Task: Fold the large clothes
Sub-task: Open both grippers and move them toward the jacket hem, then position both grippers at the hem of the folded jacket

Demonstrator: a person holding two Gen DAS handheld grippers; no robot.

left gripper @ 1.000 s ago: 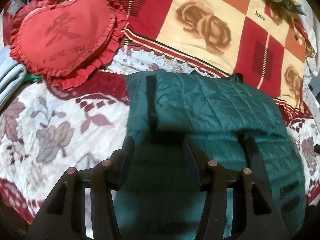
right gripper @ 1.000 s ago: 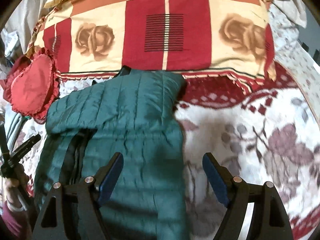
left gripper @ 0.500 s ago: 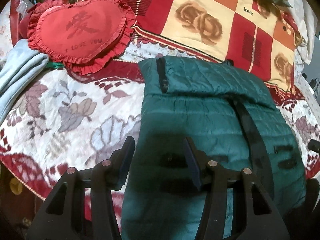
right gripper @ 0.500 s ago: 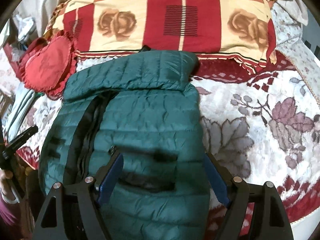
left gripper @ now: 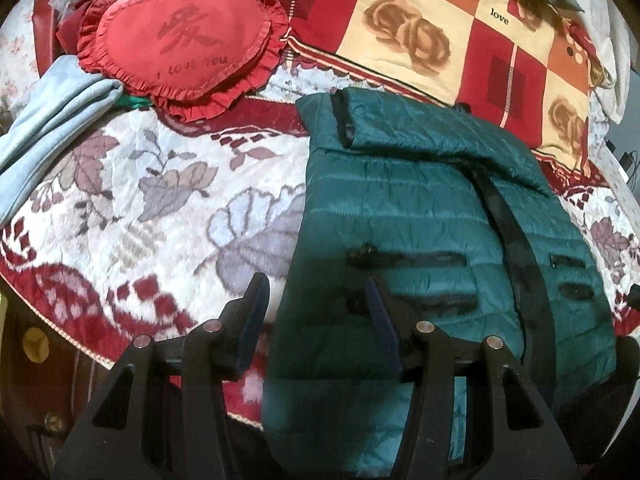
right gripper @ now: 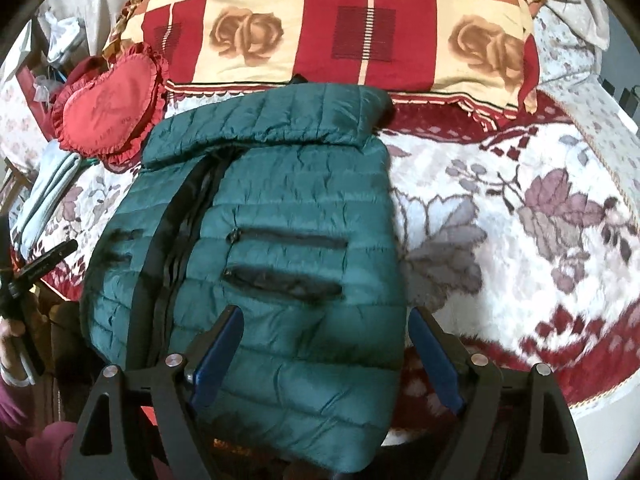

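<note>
Grippers pull back toward the bed's edge — the left gripper [left gripper: 316, 296] half-spread, the right gripper [right gripper: 324, 328] wide after opening further, neither holding the jacket [right gripper: 280, 216]. It lies sleeves-in on the blanket [right gripper: 520, 216], hem overhanging; next fold likely. Heart cushion [left gripper: 180, 44] and pillow [right gripper: 360, 24] sit clear beyond the collar.

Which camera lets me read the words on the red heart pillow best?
The left wrist view. There the heart pillow sits large near the top left, facing the camera, with "love you" readable under a big character. In the right wrist view the same pillow is small and turned sideways at the left edge, its writing too faint to read.
</note>
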